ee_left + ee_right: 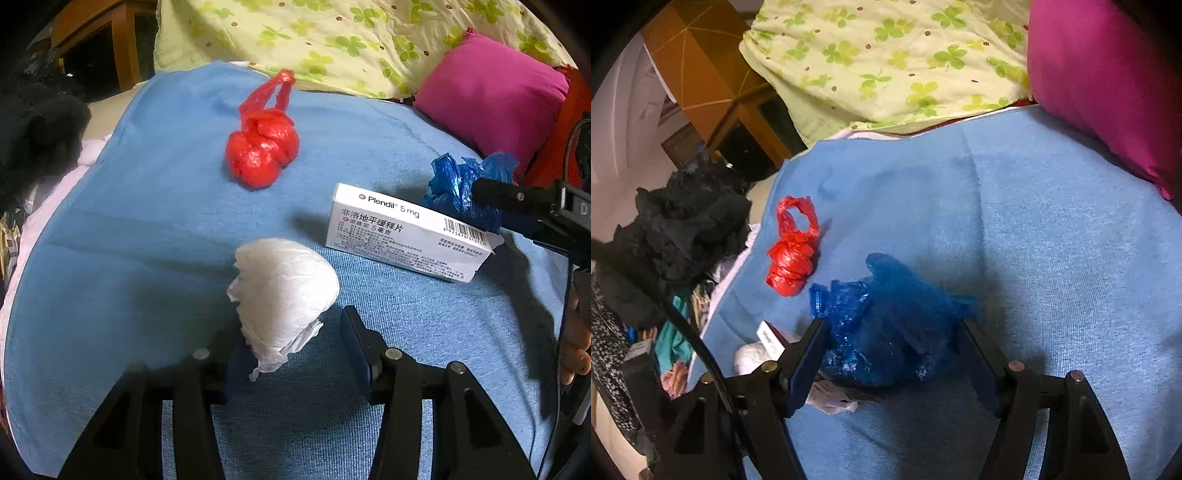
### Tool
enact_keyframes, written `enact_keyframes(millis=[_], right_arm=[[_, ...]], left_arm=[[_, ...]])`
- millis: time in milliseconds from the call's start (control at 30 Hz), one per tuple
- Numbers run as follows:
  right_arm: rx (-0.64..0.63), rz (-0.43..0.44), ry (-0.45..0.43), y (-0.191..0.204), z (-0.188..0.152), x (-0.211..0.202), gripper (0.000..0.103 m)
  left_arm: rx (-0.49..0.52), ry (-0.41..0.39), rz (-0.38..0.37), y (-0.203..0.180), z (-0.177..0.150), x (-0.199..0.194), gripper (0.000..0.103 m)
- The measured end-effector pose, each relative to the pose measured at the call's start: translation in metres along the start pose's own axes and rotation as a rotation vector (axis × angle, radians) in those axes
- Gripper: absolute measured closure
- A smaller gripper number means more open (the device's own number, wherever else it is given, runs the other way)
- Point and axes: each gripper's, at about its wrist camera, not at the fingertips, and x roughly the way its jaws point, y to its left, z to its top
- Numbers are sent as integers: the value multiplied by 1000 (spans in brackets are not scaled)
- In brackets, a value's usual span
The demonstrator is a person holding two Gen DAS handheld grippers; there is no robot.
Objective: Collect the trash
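Several pieces of trash lie on a blue cloth (147, 258). A crumpled white tissue (284, 295) rests between the fingers of my left gripper (295, 343), which is open, with a gap on the tissue's right side. Beyond it are a white Plendil medicine box (406, 232) and a knotted red plastic bag (262, 147). A crumpled blue plastic bag (886, 325) sits between the spread fingers of my right gripper (894, 354), which is open around it. In the right wrist view the red bag (790, 258) lies to the left, and the box (772, 338) and tissue (750, 356) show partly behind the left finger.
A magenta pillow (491, 92) and a green clover quilt (351, 37) border the cloth at the back. A black fluffy heap (683, 229) and mixed clothes lie off the left edge, with wooden furniture (701, 66) beyond. A person's hand (576, 343) shows at the right.
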Motion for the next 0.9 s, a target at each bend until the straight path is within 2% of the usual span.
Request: enact_keyframes(millis=[200, 467, 533, 600, 767, 800, 833, 900], right_arm=[[-50, -47, 26, 8, -3, 1, 39], [-74, -28, 50, 20, -6, 0, 54], [-75, -18, 56, 22, -6, -3, 63], [-76, -21, 63, 23, -6, -4, 64], [-45, -4, 48, 17, -4, -1, 62], [-41, -4, 37, 16, -4, 0, 57], [-28, -4, 28, 15, -5, 0, 47], [-23, -7, 28, 13, -8, 4, 37]], left_arm=[[0, -2, 3, 0, -1, -1, 51], [-6, -2, -1, 0, 0, -2, 51], [-6, -1, -3, -1, 0, -1, 51], [-8, -2, -5, -1, 0, -2, 51], [-12, -4, -4, 2, -1, -3, 51], [-12, -5, -3, 1, -1, -2, 51], [-12, -6, -2, 1, -2, -3, 51], [-11, -8, 0, 0, -1, -2, 51]])
